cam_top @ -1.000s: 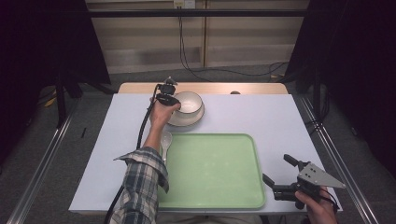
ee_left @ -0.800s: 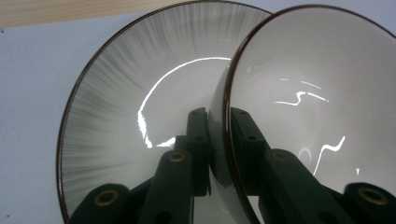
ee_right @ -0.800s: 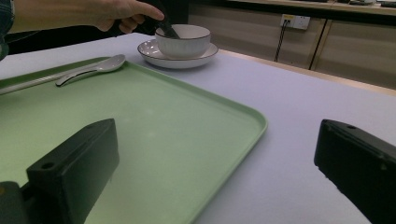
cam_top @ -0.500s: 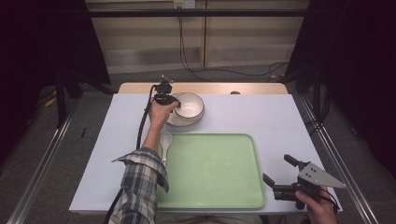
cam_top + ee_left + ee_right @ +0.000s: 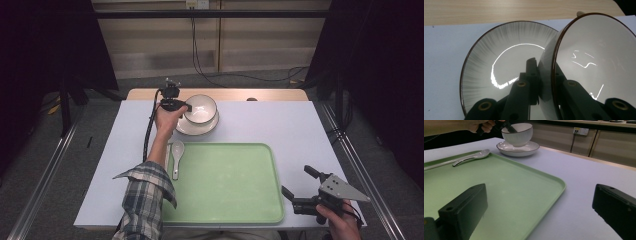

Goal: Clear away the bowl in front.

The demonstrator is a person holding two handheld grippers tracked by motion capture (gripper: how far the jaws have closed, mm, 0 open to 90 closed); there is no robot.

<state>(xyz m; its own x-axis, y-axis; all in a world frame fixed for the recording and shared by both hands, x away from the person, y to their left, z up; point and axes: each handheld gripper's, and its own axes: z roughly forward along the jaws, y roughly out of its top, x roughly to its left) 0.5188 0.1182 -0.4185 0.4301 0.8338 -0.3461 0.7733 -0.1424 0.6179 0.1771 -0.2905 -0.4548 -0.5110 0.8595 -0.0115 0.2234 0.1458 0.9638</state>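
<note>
In the high view, the bowl (image 5: 201, 108) is gripped by its near rim by the left gripper (image 5: 186, 107) above the plate (image 5: 196, 127), the forearm stretched past a spoon (image 5: 177, 153) on the green tray (image 5: 235, 185).

In the left gripper view, the rim is clamped between both jaws, the bowl tilted.

In the right gripper view, the bowl is seen lifted clear of the plate; the right gripper (image 5: 539, 212) is held wide and empty over the tray's corner.

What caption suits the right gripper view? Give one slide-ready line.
Left gripper lifts the bowl off its plate; spoon on green tray.
</note>
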